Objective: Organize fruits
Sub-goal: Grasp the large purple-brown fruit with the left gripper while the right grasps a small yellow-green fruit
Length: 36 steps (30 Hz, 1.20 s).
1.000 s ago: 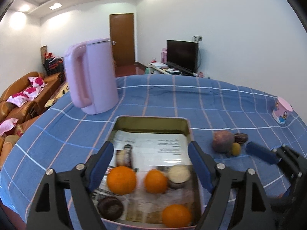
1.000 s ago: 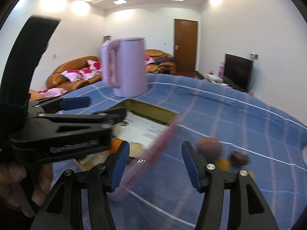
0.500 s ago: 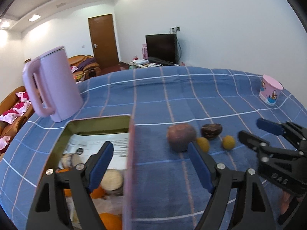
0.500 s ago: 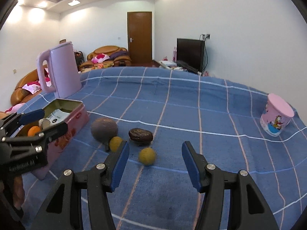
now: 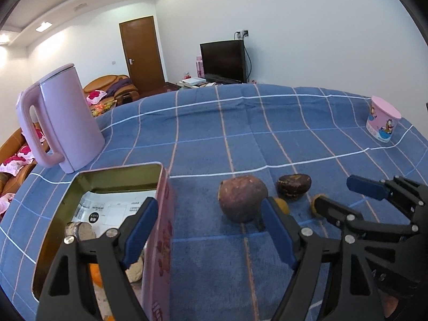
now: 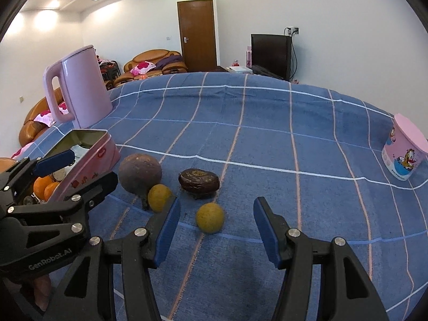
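The right hand-held gripper (image 6: 215,236) is spread wide and holds nothing. It hangs just above the blue checked cloth covering the tabletop (image 6: 267,133). A small yellow fruit (image 6: 210,217) lies between and just ahead of its blue fingertips, touching neither.

A second yellow fruit (image 6: 159,197) lies just beside the left fingertip, next to a large round purple-brown fruit (image 6: 140,173). A dark wrinkled fruit (image 6: 199,180) lies near both.

The left hand-held gripper (image 5: 207,234) is also wide open and empty. It straddles the near right wall of the pink tin (image 5: 160,240), one fingertip over the tin's interior, the other outside near the purple-brown fruit.

The tin holds oranges (image 6: 45,187) on printed paper (image 5: 107,211).

A pink kettle (image 5: 64,117) stands behind the tin. A pink cup (image 6: 404,151) stands well apart, far right.
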Motion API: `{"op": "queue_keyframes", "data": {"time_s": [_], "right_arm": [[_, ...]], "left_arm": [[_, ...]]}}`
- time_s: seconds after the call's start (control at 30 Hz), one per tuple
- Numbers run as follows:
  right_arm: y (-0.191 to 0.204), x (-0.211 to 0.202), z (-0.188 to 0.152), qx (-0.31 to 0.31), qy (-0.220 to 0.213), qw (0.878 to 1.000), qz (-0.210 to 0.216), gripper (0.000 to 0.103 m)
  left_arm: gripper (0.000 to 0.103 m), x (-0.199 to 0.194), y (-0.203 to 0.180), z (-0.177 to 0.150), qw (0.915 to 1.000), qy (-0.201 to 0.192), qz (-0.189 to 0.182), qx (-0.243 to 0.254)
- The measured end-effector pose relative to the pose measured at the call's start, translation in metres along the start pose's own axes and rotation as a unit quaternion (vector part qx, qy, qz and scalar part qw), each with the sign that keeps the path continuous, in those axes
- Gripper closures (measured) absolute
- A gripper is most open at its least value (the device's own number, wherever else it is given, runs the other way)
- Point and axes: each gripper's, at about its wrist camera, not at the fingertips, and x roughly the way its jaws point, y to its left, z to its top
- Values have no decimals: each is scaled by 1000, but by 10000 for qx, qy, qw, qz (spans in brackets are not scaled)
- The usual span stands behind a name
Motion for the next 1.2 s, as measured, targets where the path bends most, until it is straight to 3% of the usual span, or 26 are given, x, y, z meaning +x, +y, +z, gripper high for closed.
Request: {"op": "queue_keyframes", "data": {"time_s": [0.17,0.3,0.57,0.6,0.67,1.2], "right_arm": [[-2,17,1,88,447,9987,222,64],[-6,15,2,203,398,9984,337,71],[-8,17,2,250,433,9980,389,72],[-9,17,1,267,440,9978,409,72],[-8,18,2,249,452,9978,421,73],[-4,15,2,139,343,9989,302,76]], "left_arm": [[23,16,-2,4,9997,206,-126,-84],[28,24,-13,6,9994,267,-206,39],[34,39,-15,9,9977,505,-436,-127],[36,39,-14,9,9971,523,-516,-173],[51,39,-15,9,9957,536,-731,-185],[53,34,-16,6,9947,455,-911,-160]]}}
